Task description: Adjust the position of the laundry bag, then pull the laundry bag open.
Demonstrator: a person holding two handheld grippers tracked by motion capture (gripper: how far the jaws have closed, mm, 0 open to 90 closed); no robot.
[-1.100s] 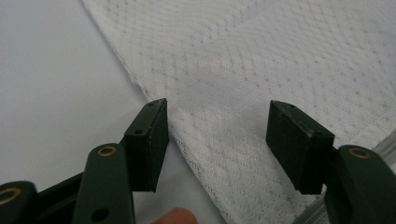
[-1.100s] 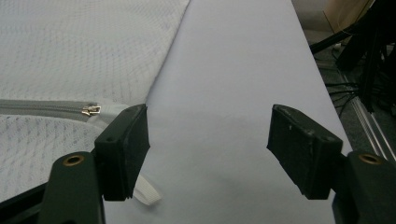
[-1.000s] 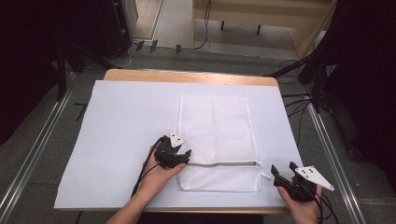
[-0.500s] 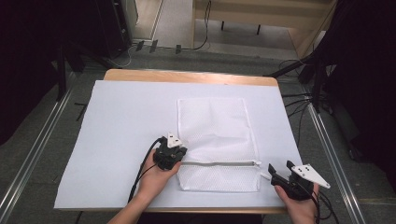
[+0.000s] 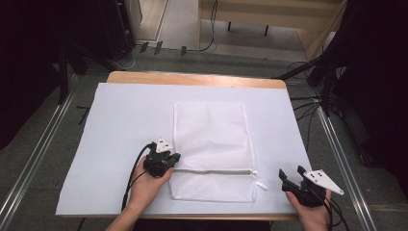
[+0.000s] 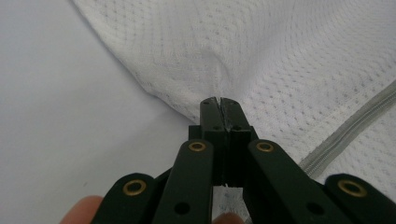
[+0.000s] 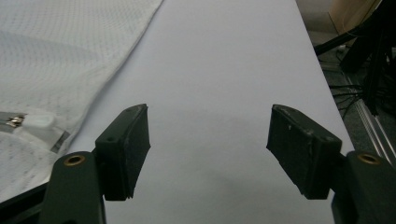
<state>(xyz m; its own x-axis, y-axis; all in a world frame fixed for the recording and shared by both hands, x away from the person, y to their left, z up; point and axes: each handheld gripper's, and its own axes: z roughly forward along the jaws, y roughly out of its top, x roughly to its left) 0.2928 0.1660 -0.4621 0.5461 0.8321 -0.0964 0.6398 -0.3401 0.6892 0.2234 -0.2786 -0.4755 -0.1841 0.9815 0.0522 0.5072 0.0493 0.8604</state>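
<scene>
The white mesh laundry bag [image 5: 211, 149] lies flat on the white sheet [image 5: 120, 120] that covers the table [image 5: 192, 78], with its grey zipper line [image 5: 211, 170] running across its near part and the zipper pull [image 5: 260, 185] lying just past its right edge. In the left gripper view the mesh of the bag [image 6: 261, 56] bunches into a small ridge at the closed black tips, and the zipper line [image 6: 355, 126] passes diagonally to one side of them. The left gripper [image 5: 169, 160] sits at the left edge of the bag, level with the zipper line; its jaws have just been closing and now stand pressed together, pinching a fold of the bag's edge fabric between the pads. The left hand [image 5: 144, 185] holds it from the near side of the bag. The right gripper [image 5: 292, 174] rests to the right of the bag, near the zipper pull and apart from the fabric. In the right gripper view its jaws are spread wide with bare sheet [image 7: 210, 93] between the pads, and the bag's right edge and the zipper pull [image 7: 37, 122] lie beside one pad. The right hand [image 5: 312, 216] holds it close to the near right corner of the bag.
</scene>
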